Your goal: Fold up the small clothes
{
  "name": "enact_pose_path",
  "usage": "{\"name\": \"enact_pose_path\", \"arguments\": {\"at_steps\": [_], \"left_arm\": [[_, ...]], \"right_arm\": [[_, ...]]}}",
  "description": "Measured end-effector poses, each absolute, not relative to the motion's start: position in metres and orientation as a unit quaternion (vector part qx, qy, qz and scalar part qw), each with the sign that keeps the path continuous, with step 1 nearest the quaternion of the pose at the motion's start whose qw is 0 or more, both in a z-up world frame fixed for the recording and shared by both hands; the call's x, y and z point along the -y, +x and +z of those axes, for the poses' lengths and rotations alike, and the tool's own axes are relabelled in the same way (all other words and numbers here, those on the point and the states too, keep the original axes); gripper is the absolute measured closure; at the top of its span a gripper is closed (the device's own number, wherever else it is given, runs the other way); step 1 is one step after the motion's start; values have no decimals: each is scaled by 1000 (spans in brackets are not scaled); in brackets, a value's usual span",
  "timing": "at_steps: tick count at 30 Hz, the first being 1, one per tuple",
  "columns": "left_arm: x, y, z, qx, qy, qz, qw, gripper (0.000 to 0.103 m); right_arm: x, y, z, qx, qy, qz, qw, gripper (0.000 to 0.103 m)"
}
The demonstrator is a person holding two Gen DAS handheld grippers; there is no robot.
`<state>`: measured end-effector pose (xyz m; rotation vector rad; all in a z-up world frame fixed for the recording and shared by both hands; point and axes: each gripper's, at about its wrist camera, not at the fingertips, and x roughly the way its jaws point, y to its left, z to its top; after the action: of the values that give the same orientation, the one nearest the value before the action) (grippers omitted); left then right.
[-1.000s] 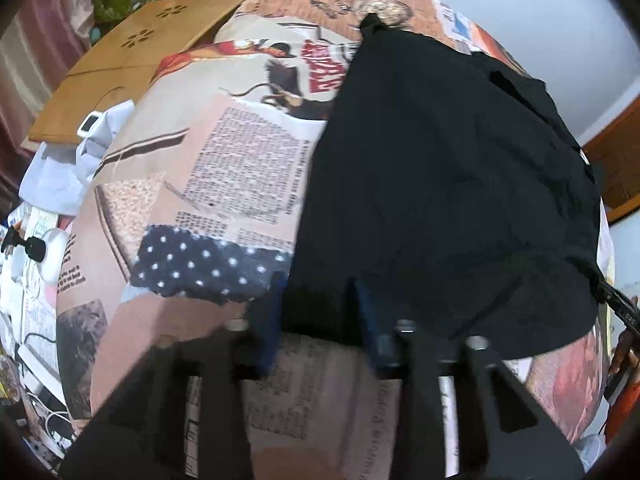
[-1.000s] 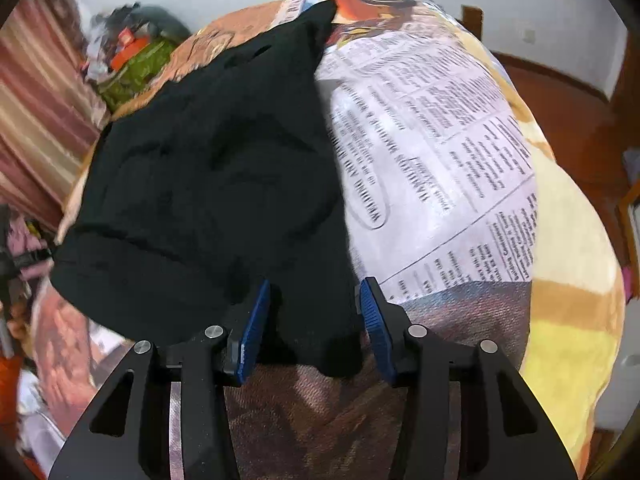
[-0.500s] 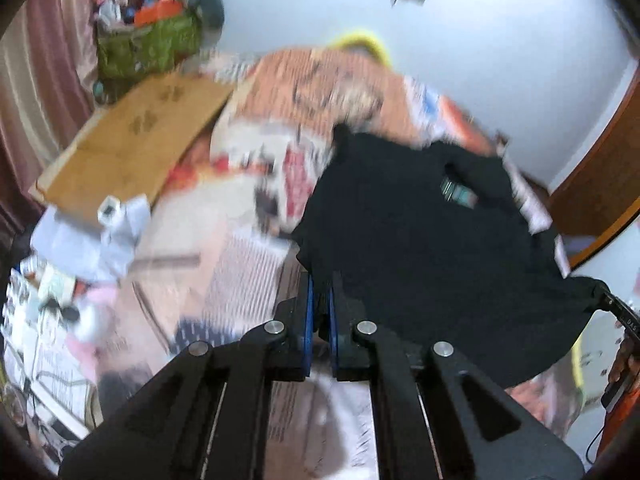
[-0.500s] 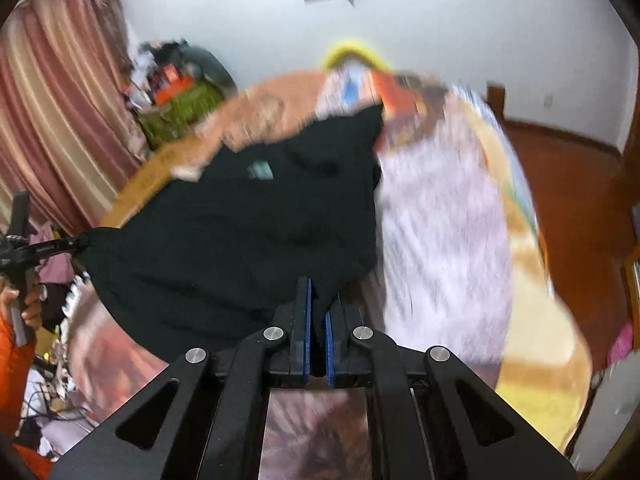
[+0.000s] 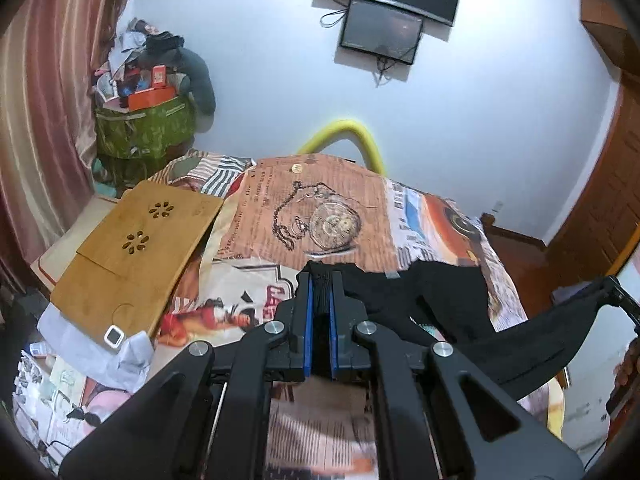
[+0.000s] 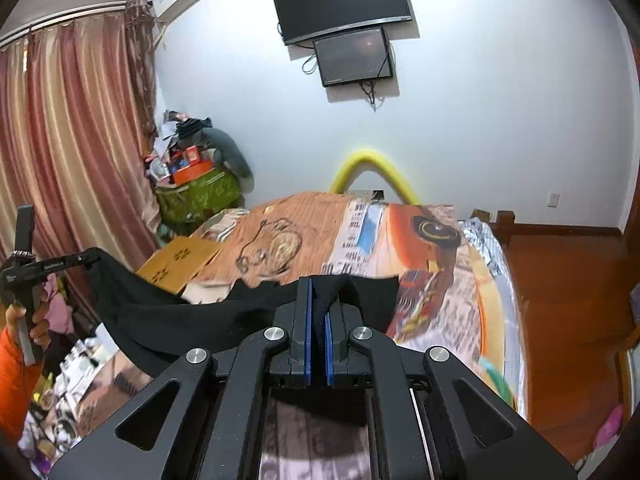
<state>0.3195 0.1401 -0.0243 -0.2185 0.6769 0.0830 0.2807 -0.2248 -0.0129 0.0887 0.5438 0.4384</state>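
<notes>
Grip, left: left gripper point(image 5: 320, 312) with black arms and blue pads is pinching a bunched edge of the black fabric garment point(image 5: 440, 304), jaws clamped together on the cloth.
Grip, right: right gripper point(image 6: 318, 320), same build, is likewise squeezing a fold of the garment point(image 6: 168, 312) between its closed blue pads.
Pose: both tools are tilting forward and downward over the bed, each showing at the edge of the other's view; a hand point(image 6: 38, 326) under an orange sleeve point(image 6: 10, 380) is gripping the left tool's handle.
Garment: it is hanging stretched between the two grippers, lifted above the newspaper-print bedspread point(image 5: 320, 208), its far part still trailing on the spread.
Hidden: nearest strip of bedspread is blurring; garment's lower hem is disappearing behind the gripper bodies.
Change: a second ago the jaws were standing apart around the flat-lying garment; now they are shut and raised, with wall and black wall-mounted screen point(image 6: 340, 0) coming into sight.
Beyond: bamboo lap tray point(image 5: 132, 252), yellow curved tube point(image 5: 344, 132), striped pink curtain point(image 6: 72, 140).
</notes>
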Motion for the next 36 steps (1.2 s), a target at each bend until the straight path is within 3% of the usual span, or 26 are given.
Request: {"name": "enact_pose_path", "arguments": {"at_steps": [11, 21, 24, 27, 28, 30, 33, 35, 36], "left_arm": [[-159, 455, -97, -394, -96, 103, 908, 97], [-162, 575, -187, -454, -88, 120, 879, 97], [-159, 588, -206, -472, -86, 115, 870, 95], [-153, 581, -210, -469, -61, 109, 875, 83], [-150, 575, -208, -467, -46, 104, 877, 72], [-148, 562, -202, -461, -38, 96, 881, 60], [-147, 534, -190, -456, -39, 77, 886, 51], [-146, 514, -183, -454, -36, 72, 887, 46], [-146, 505, -181, -455, -35, 69, 887, 44]], "right_arm": [[219, 383, -53, -310, 55, 165, 935, 99], [218, 478, -128, -386, 48, 110, 914, 99], [220, 494, -144, -407, 53, 101, 906, 98], [222, 494, -146, -418, 54, 105, 901, 95], [224, 489, -143, -414, 53, 107, 902, 92], [226, 478, -138, -409, 53, 117, 903, 85], [224, 458, -131, -405, 44, 131, 904, 69], [221, 434, -120, -385, 20, 128, 914, 46], [221, 424, -117, -377, 13, 131, 917, 43]]}}
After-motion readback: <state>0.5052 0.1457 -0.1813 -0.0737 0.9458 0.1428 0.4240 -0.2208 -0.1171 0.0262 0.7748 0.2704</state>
